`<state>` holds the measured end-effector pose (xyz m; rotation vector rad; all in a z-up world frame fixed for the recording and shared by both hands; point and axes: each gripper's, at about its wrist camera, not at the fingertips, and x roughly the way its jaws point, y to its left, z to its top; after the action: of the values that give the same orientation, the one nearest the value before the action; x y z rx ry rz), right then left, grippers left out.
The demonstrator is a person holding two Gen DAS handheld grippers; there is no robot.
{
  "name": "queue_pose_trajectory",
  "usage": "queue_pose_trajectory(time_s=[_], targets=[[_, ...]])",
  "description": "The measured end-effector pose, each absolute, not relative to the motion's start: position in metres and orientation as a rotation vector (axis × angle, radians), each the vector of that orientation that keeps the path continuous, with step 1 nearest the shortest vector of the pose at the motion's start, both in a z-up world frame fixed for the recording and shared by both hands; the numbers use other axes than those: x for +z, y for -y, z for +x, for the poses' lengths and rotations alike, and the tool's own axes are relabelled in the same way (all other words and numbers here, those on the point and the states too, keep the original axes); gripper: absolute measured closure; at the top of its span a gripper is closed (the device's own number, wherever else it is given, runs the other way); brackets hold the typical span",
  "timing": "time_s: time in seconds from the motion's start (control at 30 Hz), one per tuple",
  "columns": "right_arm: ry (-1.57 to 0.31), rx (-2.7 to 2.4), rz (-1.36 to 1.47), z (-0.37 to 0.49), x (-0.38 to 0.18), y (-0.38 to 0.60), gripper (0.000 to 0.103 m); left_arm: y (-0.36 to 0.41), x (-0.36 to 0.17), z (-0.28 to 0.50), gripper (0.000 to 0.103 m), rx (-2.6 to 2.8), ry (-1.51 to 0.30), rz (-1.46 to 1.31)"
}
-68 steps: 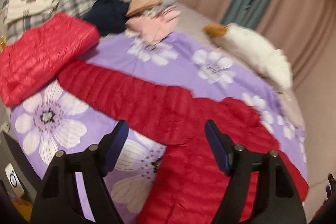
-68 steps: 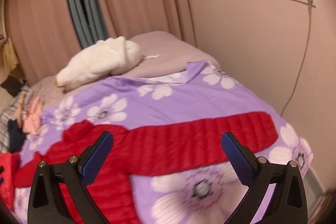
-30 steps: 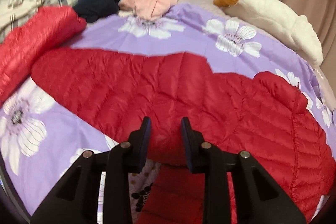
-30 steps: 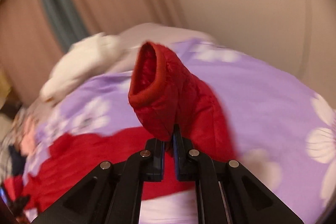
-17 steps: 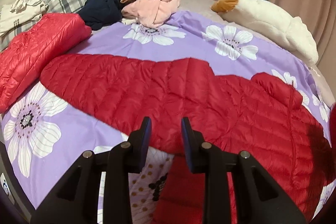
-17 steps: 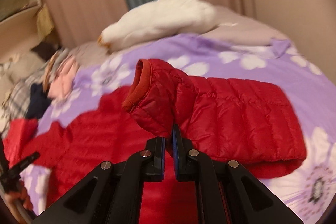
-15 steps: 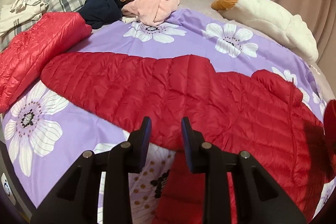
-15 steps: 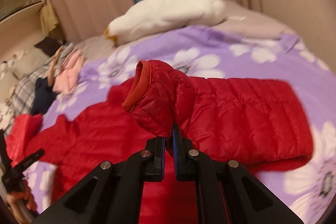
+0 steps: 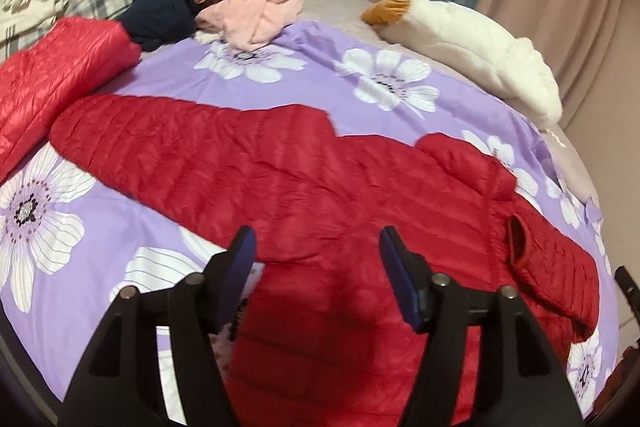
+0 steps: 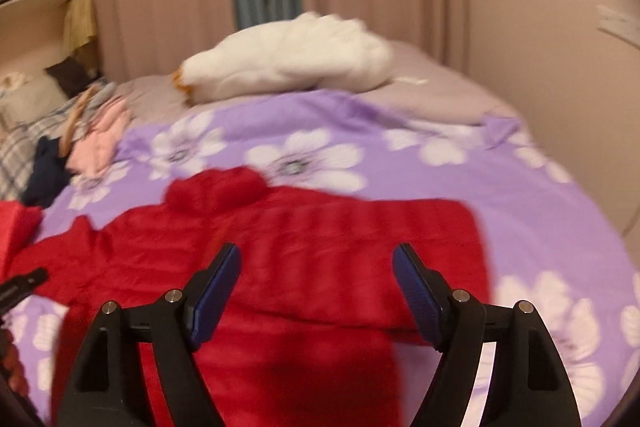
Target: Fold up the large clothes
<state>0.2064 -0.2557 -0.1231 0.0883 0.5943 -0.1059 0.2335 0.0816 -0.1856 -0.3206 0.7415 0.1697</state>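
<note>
A red quilted down jacket (image 9: 304, 187) lies spread on the purple flowered bedspread (image 9: 320, 75). One sleeve (image 9: 160, 143) stretches out to the left. The other sleeve (image 9: 552, 267) lies folded over the jacket's right side, its cuff towards the middle. My left gripper (image 9: 316, 259) hovers over the jacket's lower edge; its jaws are opening and nothing is between them. In the right wrist view the same jacket (image 10: 320, 247) is blurred, and my right gripper (image 10: 316, 275) stands above it with jaws opening and empty.
A second red jacket (image 9: 52, 75), folded, lies at the left. A heap of navy and pink clothes (image 9: 224, 7) sits at the back. A white plush toy (image 9: 472, 43) lies at the back right. Curtains and a wall close off the far side.
Both grippers were shut on the jacket and now stand open. The right one carried the sleeve leftward over the jacket body and let it go; the left one let go of the lower edge.
</note>
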Motion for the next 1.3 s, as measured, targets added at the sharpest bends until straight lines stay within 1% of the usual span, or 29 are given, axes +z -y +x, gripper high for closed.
queue_pose_trajectory(time_s=[0.17,0.5,0.8,0.83,0.87,0.9,0.93,1.0,1.03,1.2,1.3], targets=[[-0.608,-0.232,0.148,0.196,-0.128,0.316,0.023,-0.037,-0.187,0.245,0.03,0.039,-0.776,-0.322],[-0.66,-0.475,0.217,0.151,-0.154,0.419,0.023,0.083,-0.214,0.285,0.031,-0.091,-0.877,-0.261],[-0.702,-0.567,0.254,0.128,-0.177,0.467,0.023,0.129,-0.238,0.319,0.032,-0.086,-0.927,-0.248],[-0.705,-0.571,0.261,0.126,-0.179,0.471,0.023,0.13,-0.238,0.32,0.036,-0.078,-0.915,-0.241],[-0.707,-0.576,0.271,0.125,-0.182,0.474,0.023,0.132,-0.237,0.322,0.051,-0.064,-0.891,-0.23],[-0.707,-0.578,0.278,0.123,-0.183,0.478,0.023,0.133,-0.237,0.324,0.059,-0.046,-0.878,-0.218],[-0.709,-0.579,0.286,0.123,-0.185,0.48,0.023,0.136,-0.239,0.328,0.071,-0.016,-0.882,-0.195],[-0.711,-0.584,0.306,0.118,-0.188,0.484,0.023,0.141,-0.242,0.333,0.078,0.004,-0.889,-0.156],[-0.712,-0.585,0.314,0.118,-0.189,0.485,0.023,0.142,-0.243,0.334,0.083,0.011,-0.881,-0.14],[-0.71,-0.565,0.327,0.116,-0.188,0.481,0.023,0.127,-0.233,0.327,0.088,0.085,-0.833,-0.098],[-0.697,-0.545,0.313,0.12,-0.182,0.471,0.023,0.099,-0.219,0.324,0.09,0.159,-0.79,-0.11]])
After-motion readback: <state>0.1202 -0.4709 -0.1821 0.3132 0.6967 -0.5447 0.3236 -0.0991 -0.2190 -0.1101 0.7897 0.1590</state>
